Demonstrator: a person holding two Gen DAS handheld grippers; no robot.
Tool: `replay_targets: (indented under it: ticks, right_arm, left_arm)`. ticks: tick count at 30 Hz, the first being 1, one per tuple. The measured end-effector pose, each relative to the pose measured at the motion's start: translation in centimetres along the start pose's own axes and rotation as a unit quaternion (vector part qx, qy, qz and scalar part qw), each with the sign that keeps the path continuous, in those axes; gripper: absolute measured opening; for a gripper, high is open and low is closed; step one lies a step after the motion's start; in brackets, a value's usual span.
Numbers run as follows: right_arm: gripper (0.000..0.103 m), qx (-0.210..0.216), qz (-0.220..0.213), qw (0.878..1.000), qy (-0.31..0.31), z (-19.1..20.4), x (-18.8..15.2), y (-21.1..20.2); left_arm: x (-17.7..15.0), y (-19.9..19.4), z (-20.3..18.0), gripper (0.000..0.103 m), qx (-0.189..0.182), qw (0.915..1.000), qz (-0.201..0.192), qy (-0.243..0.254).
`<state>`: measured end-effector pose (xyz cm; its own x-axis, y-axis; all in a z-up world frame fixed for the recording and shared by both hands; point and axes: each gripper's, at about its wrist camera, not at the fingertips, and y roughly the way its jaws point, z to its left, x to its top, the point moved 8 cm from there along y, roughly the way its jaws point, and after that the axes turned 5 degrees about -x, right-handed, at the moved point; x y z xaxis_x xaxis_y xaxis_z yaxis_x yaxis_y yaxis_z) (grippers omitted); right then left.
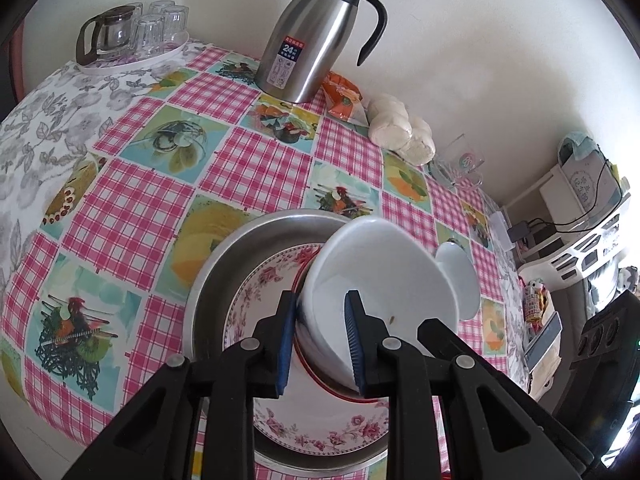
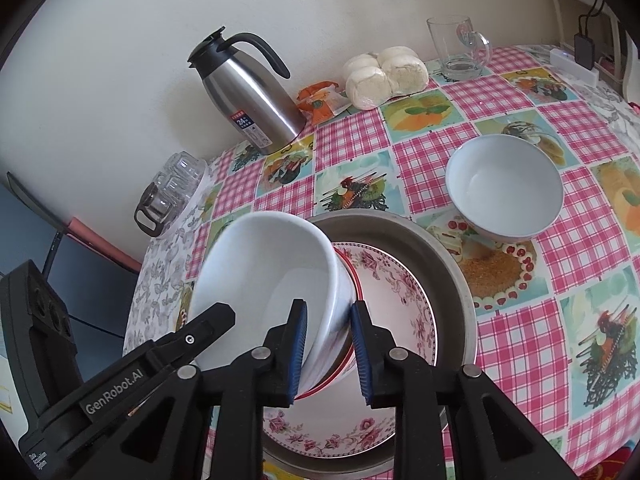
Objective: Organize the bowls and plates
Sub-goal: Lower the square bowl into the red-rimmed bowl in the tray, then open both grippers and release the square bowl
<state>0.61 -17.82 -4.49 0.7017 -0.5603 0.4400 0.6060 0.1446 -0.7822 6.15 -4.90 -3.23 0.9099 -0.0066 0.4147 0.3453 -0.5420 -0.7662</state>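
Observation:
A white bowl [image 1: 380,276] [image 2: 264,276] hangs tilted over a stack in a metal basin [image 1: 216,268] [image 2: 452,264]. In the basin lies a floral plate [image 1: 256,300] [image 2: 396,296] with a red-rimmed dish [image 1: 340,390] [image 2: 340,376] on it. My left gripper [image 1: 320,340] is shut on one side of the white bowl's rim. My right gripper [image 2: 330,348] is shut on the opposite side of the rim; it shows at the right edge of the left wrist view [image 1: 600,332]. A second white bowl [image 2: 504,188] [image 1: 458,280] stands on the table right of the basin.
A steel thermos jug [image 1: 316,36] [image 2: 248,96], an orange packet [image 1: 344,98], wrapped buns [image 1: 400,128] [image 2: 384,72] and a glass mug [image 2: 460,48] stand along the wall. A tray with a glass teapot and several glasses [image 1: 132,36] [image 2: 172,188] sits at the far left corner.

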Motion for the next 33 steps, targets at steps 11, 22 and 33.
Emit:
replay_targets:
  ticks: [11, 22, 33]
  right_arm:
    - [0.026, 0.006, -0.006, 1.000, 0.001, 0.1, 0.2, -0.3]
    - [0.026, -0.002, -0.030, 0.999, -0.013, 0.3, 0.8, -1.6]
    - [0.053, -0.051, -0.037, 0.998, -0.027, -0.8, 1.1, -1.5]
  left_arm:
    - [0.4, -0.6, -0.2, 0.024, -0.006, 0.9999, -0.010, -0.001]
    - [1.1, -2.0, 0.3, 0.028, -0.003, 0.9991, -0.038, -0.017]
    - [1.6, -2.6, 2.4, 0.075, 0.061, 0.9966, -0.047, -0.031]
